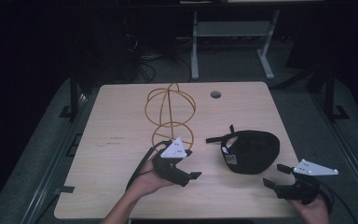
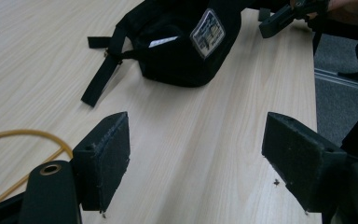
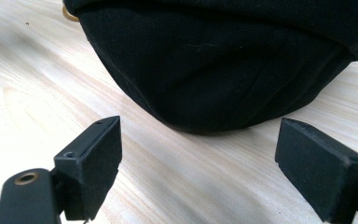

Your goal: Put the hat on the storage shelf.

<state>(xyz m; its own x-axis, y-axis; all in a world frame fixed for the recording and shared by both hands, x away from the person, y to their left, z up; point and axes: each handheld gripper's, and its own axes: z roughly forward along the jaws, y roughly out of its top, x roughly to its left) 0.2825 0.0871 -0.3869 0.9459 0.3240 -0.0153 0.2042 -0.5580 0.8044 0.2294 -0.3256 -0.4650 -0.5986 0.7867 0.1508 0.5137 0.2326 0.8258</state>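
Note:
A black cap (image 1: pixel 251 150) lies on the right half of the wooden table (image 1: pixel 121 186), its strap (image 1: pixel 216 138) trailing left. A yellow wire stand (image 1: pixel 170 112) rises behind the table's middle. My left gripper (image 1: pixel 192 169) sits left of the cap, jaws open and empty. In the left gripper view the cap (image 2: pixel 182 42) with its patch (image 2: pixel 208 31) lies ahead of that gripper (image 2: pixel 196 163). My right gripper (image 1: pixel 276 176) is at the table's front right, open, just short of the cap. The right gripper view has the cap's brim (image 3: pixel 214 65) close ahead of the open gripper (image 3: pixel 198 165).
A round cable hole (image 1: pixel 216 94) is in the table's far edge. Behind the table stand a grey metal frame (image 1: pixel 233 42) and cables on a dark floor. The table's left half is bare wood.

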